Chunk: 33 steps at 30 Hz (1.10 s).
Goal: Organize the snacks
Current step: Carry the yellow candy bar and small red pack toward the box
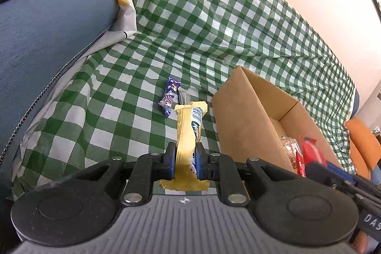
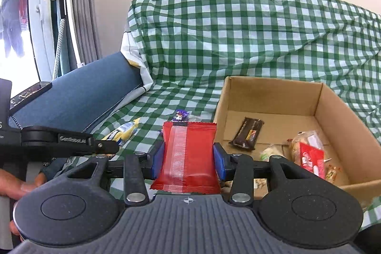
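Left gripper (image 1: 185,158) has its tongs pinched narrow on a yellow snack bar (image 1: 189,132) over the green checked cloth (image 1: 107,116), left of the cardboard box (image 1: 240,125). Right gripper (image 2: 188,158) squeezes a red packet (image 2: 189,154) beside that box, tongs fairly wide around it. 1 purple wrapper (image 1: 169,97) lies on the cloth.
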Each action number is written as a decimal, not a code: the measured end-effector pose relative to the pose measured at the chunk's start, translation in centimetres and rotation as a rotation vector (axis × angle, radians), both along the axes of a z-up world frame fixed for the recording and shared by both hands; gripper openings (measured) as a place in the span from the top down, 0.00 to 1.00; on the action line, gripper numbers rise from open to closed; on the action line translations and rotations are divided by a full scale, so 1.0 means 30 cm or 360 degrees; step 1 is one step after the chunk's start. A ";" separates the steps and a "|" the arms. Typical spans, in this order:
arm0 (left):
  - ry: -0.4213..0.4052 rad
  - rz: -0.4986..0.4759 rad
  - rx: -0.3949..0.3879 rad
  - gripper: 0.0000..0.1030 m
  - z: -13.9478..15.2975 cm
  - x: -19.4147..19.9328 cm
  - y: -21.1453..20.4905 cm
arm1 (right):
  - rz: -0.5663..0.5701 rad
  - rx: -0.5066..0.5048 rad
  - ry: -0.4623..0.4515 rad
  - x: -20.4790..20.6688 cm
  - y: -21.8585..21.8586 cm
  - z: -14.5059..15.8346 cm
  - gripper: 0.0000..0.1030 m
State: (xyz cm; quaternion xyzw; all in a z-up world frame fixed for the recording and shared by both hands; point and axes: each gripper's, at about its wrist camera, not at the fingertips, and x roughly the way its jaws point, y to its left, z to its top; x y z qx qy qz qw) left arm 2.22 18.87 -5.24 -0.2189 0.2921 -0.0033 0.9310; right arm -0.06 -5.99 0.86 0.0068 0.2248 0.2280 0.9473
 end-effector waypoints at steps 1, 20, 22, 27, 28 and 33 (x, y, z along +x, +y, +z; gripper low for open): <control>0.0000 0.0000 0.0007 0.83 -0.001 0.002 -0.001 | 0.0004 0.0006 -0.0016 -0.002 0.007 -0.002 0.56; 0.0013 0.0020 -0.0001 0.83 -0.017 0.013 0.011 | 0.0005 0.0068 -0.0010 0.030 -0.012 -0.041 0.56; 0.0015 0.0021 -0.0006 0.83 -0.019 0.014 0.013 | 0.0002 0.0066 -0.0012 0.031 -0.012 -0.042 0.56; 0.0023 0.0026 -0.0009 0.83 -0.022 0.017 0.007 | 0.0000 0.0073 -0.0005 0.037 -0.014 -0.043 0.56; 0.0024 0.0025 -0.0009 0.83 -0.023 0.018 0.007 | 0.0003 0.0072 -0.0004 0.038 -0.013 -0.043 0.56; 0.0030 0.0017 -0.0014 0.83 -0.026 0.021 0.004 | 0.0014 0.0059 -0.0009 0.040 -0.007 -0.045 0.56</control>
